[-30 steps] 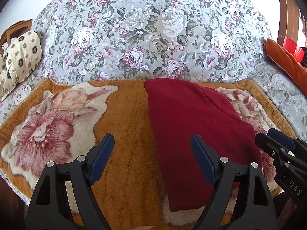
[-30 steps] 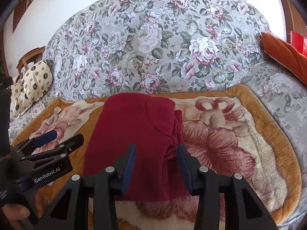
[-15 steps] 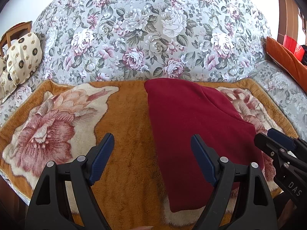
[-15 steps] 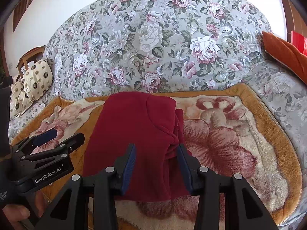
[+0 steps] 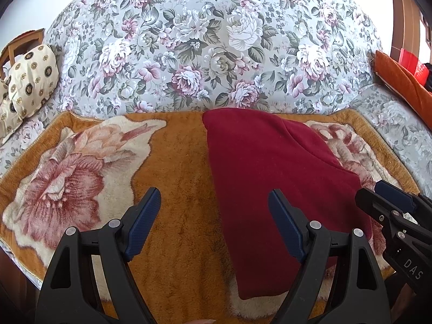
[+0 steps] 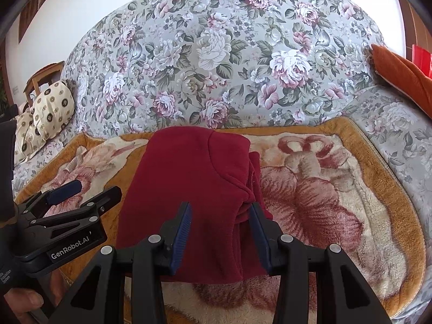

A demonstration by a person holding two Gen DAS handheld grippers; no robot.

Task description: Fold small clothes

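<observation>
A dark red garment [image 5: 270,162] lies folded flat on an orange blanket with a rose pattern [image 5: 175,167]. In the right wrist view the garment [image 6: 189,175] shows a curved folded layer and a bunched edge on its right side. My left gripper [image 5: 213,193] is open wide and hovers over the garment's left edge, with one finger above the blanket and one above the cloth. My right gripper [image 6: 220,205] is open over the garment's near right part, its pads either side of the bunched edge without pressing on it. Nothing is held.
The blanket [image 6: 337,202] covers the seat of a grey floral sofa [image 5: 216,40]. A cream patterned cushion [image 5: 32,78] lies at the left and an orange cushion [image 5: 399,78] at the right. A person's hand [image 6: 24,302] holds the left gripper's body.
</observation>
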